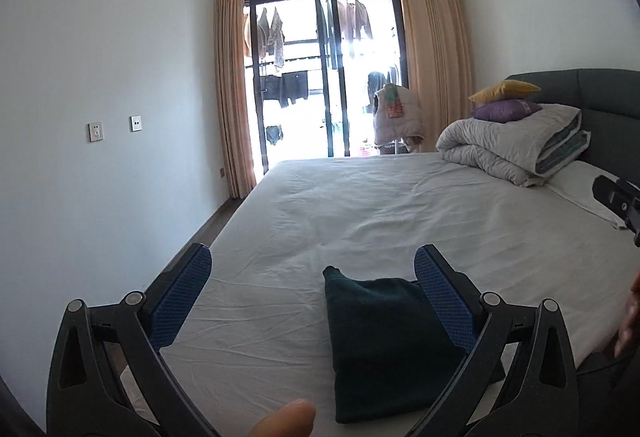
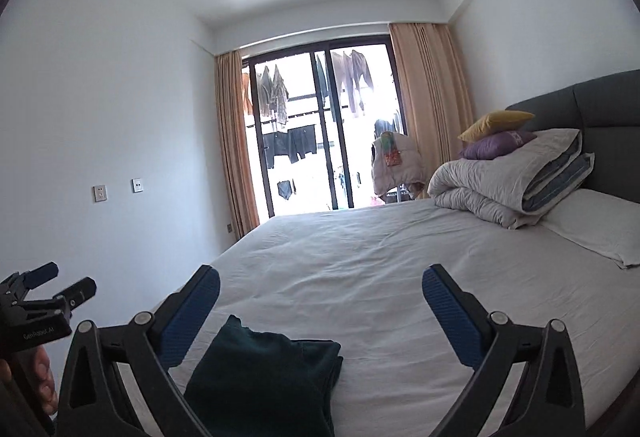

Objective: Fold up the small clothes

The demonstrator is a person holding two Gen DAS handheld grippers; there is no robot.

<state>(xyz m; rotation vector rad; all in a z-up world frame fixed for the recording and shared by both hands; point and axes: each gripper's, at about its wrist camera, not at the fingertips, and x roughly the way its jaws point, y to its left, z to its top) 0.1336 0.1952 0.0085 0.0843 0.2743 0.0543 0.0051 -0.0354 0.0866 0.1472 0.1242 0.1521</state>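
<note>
Dark green garment point(image 1: 384, 349) lies folded into a neat thick rectangle on the white bed sheet point(image 1: 360, 205), near its front edge. Left gripper point(image 1: 312, 269) spread wide above it, gripping nothing; right gripper point(image 2: 320, 287) wide too, empty.

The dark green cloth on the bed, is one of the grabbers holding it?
No, nothing is held. The left gripper and the right gripper are both open above the bed, and the folded dark green cloth just lies on the sheet.
</note>
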